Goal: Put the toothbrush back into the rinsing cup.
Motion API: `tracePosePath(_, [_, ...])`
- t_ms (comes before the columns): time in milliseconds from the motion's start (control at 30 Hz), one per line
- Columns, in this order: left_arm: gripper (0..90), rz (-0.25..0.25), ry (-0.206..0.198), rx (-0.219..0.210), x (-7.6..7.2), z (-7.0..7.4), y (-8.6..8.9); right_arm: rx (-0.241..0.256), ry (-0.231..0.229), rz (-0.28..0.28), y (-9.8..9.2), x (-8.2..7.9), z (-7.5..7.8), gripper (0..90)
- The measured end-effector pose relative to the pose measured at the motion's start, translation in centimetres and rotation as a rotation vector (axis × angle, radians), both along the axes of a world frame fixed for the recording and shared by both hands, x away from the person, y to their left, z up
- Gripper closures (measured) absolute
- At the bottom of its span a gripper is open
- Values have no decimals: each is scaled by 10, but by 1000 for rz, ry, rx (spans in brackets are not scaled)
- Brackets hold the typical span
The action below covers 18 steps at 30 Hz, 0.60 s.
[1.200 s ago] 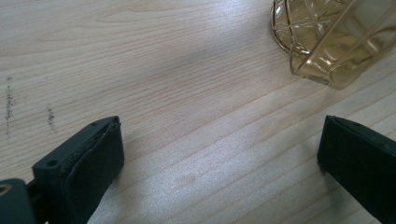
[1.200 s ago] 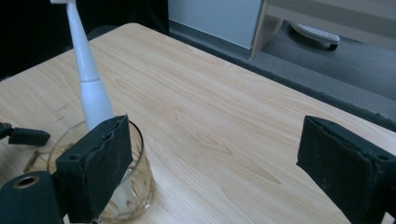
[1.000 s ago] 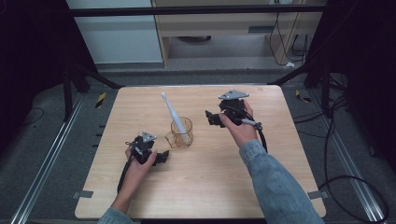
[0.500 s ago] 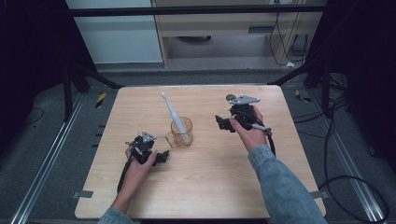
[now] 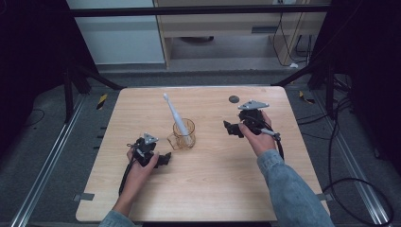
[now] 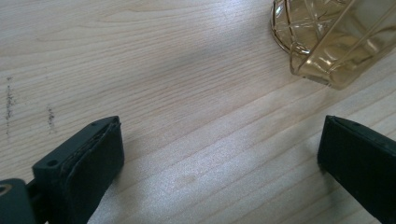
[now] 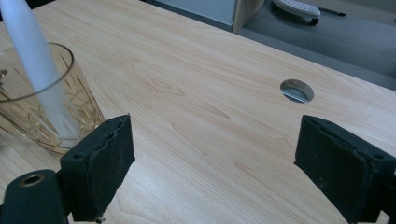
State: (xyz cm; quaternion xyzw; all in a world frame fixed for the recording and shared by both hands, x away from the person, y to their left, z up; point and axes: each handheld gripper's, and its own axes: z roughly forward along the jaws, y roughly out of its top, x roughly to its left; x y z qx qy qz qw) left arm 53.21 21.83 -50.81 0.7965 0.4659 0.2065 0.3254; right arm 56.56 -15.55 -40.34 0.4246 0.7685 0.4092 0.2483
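An amber glass mug [image 5: 184, 134] stands near the middle of the wooden table [image 5: 208, 189], with a white electric toothbrush [image 5: 174, 115] leaning in it toward the far left. My left gripper [image 5: 163, 159] rests on the table just left of and nearer than the mug, jaws wide open and nothing between them; the mug's base [image 6: 327, 42] shows at the upper right of the left gripper view. To the right of the mug my right gripper [image 5: 231, 128] is also open and holds nothing. The right gripper view has the mug [image 7: 42, 107] and toothbrush [image 7: 35, 60] at its left.
A round cable hole [image 5: 233, 99] pierces the tabletop at the far right; it appears as the hole [image 7: 297, 90] in the right gripper view. Cables [image 5: 350, 156] trail on the floor to the right. A pale cabinet [image 5: 222, 28] stands behind the table.
My right gripper has drawn back to the right, away from the mug, and come lower toward the table. The left gripper and the mug with the toothbrush have stayed put.
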Motion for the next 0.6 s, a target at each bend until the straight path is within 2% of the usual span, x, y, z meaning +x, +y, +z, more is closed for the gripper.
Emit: tracePosePath(600, [0,1,0,-1,0,0,0,-23,47,-35,-31,-6,-26,119])
